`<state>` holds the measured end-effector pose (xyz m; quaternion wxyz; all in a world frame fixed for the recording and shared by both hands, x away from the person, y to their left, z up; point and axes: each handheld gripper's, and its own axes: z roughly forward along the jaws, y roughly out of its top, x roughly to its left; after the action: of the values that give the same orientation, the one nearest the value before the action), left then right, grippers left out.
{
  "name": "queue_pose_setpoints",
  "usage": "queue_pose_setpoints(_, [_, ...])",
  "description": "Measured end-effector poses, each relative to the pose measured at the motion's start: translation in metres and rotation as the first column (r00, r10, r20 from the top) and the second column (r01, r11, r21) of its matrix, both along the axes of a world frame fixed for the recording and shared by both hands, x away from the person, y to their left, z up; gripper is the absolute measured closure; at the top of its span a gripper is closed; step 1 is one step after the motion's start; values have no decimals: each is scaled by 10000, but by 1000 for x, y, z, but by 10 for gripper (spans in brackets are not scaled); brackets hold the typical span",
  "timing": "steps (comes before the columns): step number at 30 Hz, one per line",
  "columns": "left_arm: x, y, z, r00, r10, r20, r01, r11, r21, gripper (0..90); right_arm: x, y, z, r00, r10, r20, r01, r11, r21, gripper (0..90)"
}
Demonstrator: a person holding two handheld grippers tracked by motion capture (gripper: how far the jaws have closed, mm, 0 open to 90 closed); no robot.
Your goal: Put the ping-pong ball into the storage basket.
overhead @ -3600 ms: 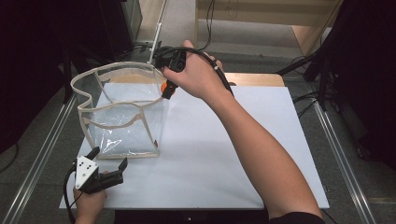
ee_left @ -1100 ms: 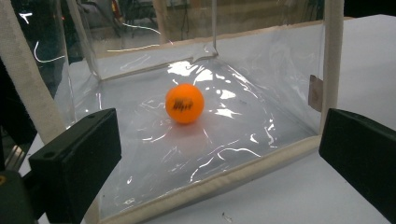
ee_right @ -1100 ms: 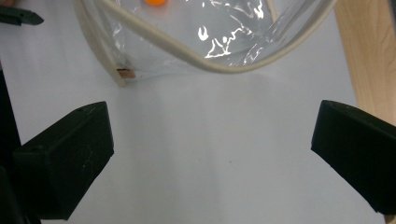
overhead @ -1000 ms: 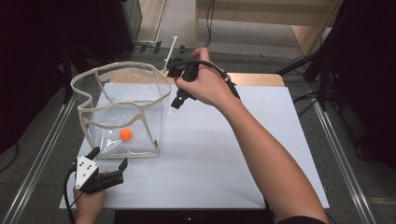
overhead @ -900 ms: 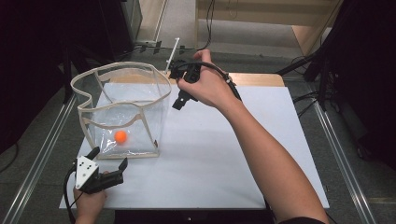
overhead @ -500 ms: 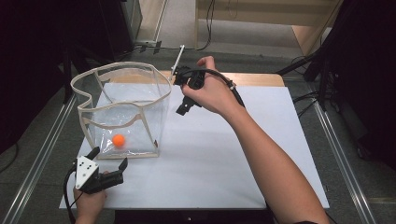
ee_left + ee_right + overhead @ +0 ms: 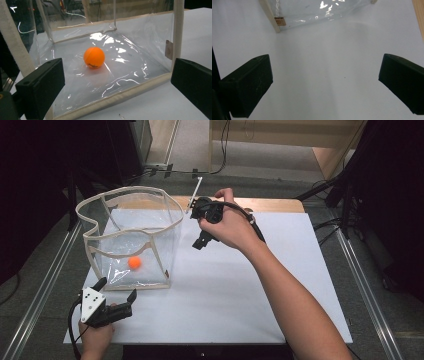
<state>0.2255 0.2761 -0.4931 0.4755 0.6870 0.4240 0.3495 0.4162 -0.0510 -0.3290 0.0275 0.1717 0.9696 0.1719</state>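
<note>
A clear plastic bag (image 7: 131, 233) with beige fabric trim stands open on the left of the white table. An orange ball (image 7: 134, 263) lies on its floor near the front. In the left gripper view the ball (image 7: 94, 57) shows through the bag's clear front wall (image 7: 120, 96). My left gripper (image 7: 117, 289) rests at the table's front left, just before the bag, open and empty (image 7: 117, 85). To the right of the bag my right gripper (image 7: 197, 225) is held above the table, open with nothing between its jaws (image 7: 324, 85), pointing down at the bag's lower corner (image 7: 277, 21).
The white sheet (image 7: 240, 290) covers the table, with a wooden edge (image 7: 270, 204) at the back. Metal rails (image 7: 367, 290) run along both sides. Cables lie on the floor behind. A person's forearm (image 7: 290, 300) crosses the right half of the table.
The orange ball went from my right gripper at the bag's rim into the bag and rolled a little on its floor. My right gripper moved right, away from the bag. The left has not moved.
</note>
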Motion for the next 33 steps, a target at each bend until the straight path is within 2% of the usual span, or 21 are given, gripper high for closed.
queue_pose_setpoints(33, [0, -1, 0, 10000, 7, 14, -7, 10000, 19, 0, -16, -25, -35, 9997, -150, -204, 155, 9996, 232, 0])
